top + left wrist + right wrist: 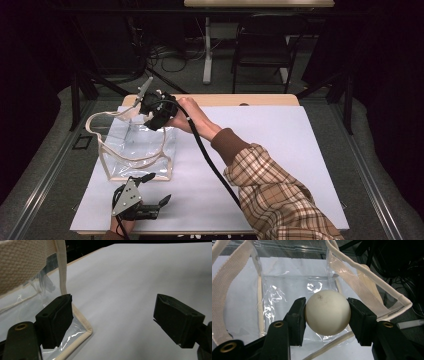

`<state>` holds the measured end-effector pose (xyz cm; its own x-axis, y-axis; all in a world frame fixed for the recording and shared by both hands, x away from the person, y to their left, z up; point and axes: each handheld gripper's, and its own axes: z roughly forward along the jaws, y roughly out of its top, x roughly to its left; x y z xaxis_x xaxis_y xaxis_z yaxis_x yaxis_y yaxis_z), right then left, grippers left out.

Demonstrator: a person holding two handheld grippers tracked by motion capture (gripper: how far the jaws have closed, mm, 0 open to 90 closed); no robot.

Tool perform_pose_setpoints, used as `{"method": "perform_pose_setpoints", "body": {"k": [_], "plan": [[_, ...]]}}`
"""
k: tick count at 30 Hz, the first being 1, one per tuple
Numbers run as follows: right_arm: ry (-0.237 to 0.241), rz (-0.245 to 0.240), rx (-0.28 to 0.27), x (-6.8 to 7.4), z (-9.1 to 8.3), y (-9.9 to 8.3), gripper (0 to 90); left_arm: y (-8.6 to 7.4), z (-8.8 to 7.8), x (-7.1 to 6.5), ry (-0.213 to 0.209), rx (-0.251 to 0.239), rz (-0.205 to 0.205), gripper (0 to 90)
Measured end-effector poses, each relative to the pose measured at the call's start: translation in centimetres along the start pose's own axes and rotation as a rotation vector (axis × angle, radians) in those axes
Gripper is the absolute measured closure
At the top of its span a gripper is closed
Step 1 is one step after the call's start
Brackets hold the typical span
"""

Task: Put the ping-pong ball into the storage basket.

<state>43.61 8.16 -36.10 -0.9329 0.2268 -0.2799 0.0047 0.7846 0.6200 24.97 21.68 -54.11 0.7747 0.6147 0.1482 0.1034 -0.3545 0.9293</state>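
White paper covered the table (280, 150), with dark floor, cables and a folding chair (262, 47) beyond its far edge. On the left part of the sheet stood a clear plastic tote bag (135, 150) trimmed in cream webbing, its mouth open upward and its handles (107, 117) arching loosely over the opening. The right gripper (156, 116), reached across from the person's plaid-sleeved arm (272, 192), hung over the bag's far right corner with its jaws pointing down. In the right gripper view those jaws were clamped on a cream-white ball (327, 312), one pad pressed against each side, and the ball sat directly above the bag's transparent bottom (292, 290), between the webbing strap (224, 290) on one side and the piped rim (387, 290) on the other. So the ball lay straight over the opening, and the drop appeared to depend only on keeping it inside that rim, clear of the handles. The left gripper (150, 192) rested low at the near edge of the table, just in front of the bag's near side. In the left gripper view its jaws stood wide apart and empty, one pad (56, 320) just beside the bag's bottom corner (83, 331), whether touching could not be told. The right gripper was clearly the nearer one to the opening.
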Motion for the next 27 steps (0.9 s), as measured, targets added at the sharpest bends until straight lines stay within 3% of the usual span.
{"method": "perform_pose_setpoints", "body": {"k": [27], "plan": [[0.053, -0.015, 0.090, 0.9, 2.5, 0.6, 50.8, 0.0, 0.0, 0.0, -0.001, -0.001, 0.001, 16.2]]}}
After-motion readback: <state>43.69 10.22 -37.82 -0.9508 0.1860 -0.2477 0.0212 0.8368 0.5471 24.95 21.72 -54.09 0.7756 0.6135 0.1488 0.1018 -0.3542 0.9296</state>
